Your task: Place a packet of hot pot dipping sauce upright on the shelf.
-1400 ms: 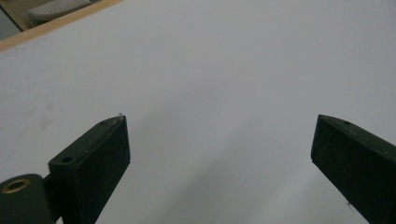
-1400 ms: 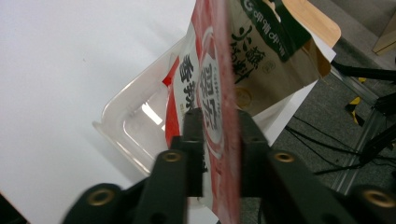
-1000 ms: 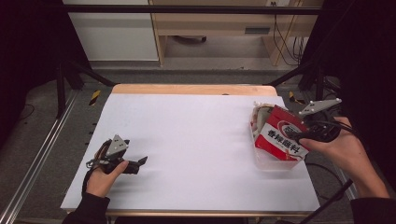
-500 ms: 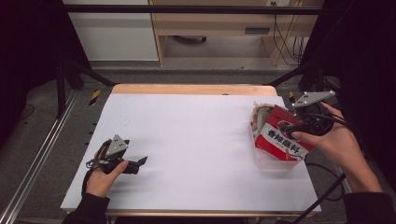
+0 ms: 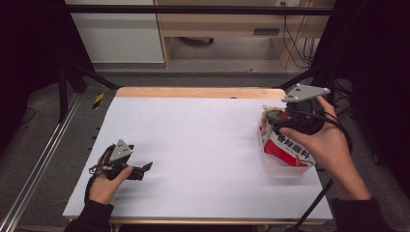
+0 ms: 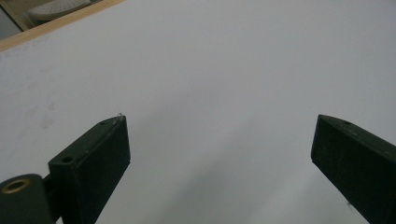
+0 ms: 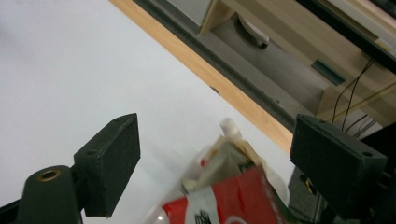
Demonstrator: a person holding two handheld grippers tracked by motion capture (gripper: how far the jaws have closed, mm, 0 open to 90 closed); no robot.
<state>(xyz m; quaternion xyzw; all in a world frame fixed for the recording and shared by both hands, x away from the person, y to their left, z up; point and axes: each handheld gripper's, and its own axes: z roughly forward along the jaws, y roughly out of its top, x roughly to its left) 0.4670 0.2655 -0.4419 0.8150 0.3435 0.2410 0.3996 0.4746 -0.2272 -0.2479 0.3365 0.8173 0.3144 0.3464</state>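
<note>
A red and white packet (image 5: 286,147) with printed characters sits in a clear plastic tub (image 5: 285,169) at the table's right side. Its crumpled top with a white spout (image 7: 229,127) shows between the jaws in the right gripper view. My right gripper (image 5: 271,117) hovers over the packet's far end, jaws wide apart and holding nothing (image 7: 219,154). My left gripper (image 5: 142,169) rests low at the front left of the white table (image 5: 203,140), open, with bare tabletop between its jaws (image 6: 219,140).
A wooden strip (image 5: 198,92) runs along the table's far edge. Beyond it are a cabinet (image 5: 116,34), a wooden shelf unit (image 5: 227,24) and hanging cables (image 5: 290,38). Metal frame rails (image 5: 43,154) run along the left side.
My right hand and gripper have moved toward the far end of the packet and slightly left. The left gripper has stayed put.
</note>
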